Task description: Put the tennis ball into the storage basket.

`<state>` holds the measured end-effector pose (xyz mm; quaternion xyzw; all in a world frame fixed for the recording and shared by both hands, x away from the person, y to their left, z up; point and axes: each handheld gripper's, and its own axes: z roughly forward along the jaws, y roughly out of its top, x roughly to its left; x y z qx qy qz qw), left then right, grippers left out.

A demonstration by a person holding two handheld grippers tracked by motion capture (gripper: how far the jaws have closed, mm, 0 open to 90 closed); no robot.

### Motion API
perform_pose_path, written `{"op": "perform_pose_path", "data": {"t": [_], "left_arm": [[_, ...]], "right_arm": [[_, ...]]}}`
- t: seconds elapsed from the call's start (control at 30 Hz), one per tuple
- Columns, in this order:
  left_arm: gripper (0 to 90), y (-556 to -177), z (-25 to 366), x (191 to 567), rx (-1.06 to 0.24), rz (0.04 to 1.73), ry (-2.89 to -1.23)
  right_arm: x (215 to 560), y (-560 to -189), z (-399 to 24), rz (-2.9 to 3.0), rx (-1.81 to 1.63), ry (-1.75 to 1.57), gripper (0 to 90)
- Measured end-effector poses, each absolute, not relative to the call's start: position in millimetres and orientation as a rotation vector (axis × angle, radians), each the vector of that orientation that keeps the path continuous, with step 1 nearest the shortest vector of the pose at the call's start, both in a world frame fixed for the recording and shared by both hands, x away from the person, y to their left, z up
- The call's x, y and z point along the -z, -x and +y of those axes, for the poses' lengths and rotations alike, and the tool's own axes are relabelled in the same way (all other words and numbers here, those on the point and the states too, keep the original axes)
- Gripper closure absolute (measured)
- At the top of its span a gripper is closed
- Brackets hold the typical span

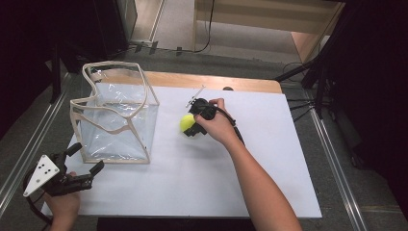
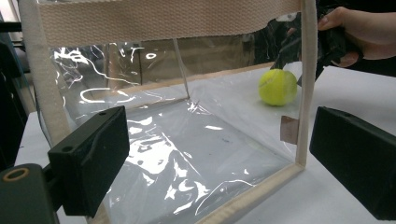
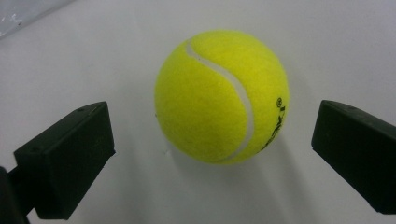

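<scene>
right gripper [image 3: 212, 140] jaws apart, either side of ball [image 3: 222, 95], not touching | ball on white table [image 1: 269, 159], just right of clear bag [image 1: 115, 120] | left gripper [image 2: 219, 158] jaws apart, empty, facing bag's near side [image 2: 187, 154] | bag upright, open-topped, tan-edged

The left gripper [image 2: 219, 154] holds its black jaws wide apart, close before a clear plastic bag [image 2: 177, 135] with beige webbing edges, standing open on the white table [image 2: 355, 93]. Beyond the bag lies a yellow tennis ball [image 2: 278, 87], with a hand [image 2: 359, 28] on the right gripper [image 2: 327, 49] just above it.
</scene>
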<state>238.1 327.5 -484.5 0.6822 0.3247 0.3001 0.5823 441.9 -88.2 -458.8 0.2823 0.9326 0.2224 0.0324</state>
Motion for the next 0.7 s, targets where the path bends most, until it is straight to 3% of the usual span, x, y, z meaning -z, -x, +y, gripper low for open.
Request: {"op": "perform_pose_path", "data": {"t": [0.7], "left_arm": [[5.4,-238,328,484,-0.698,0.755,-1.593]], "right_arm": [[469,-456,-72,2.912,-0.628,-0.881,0.0]]}}
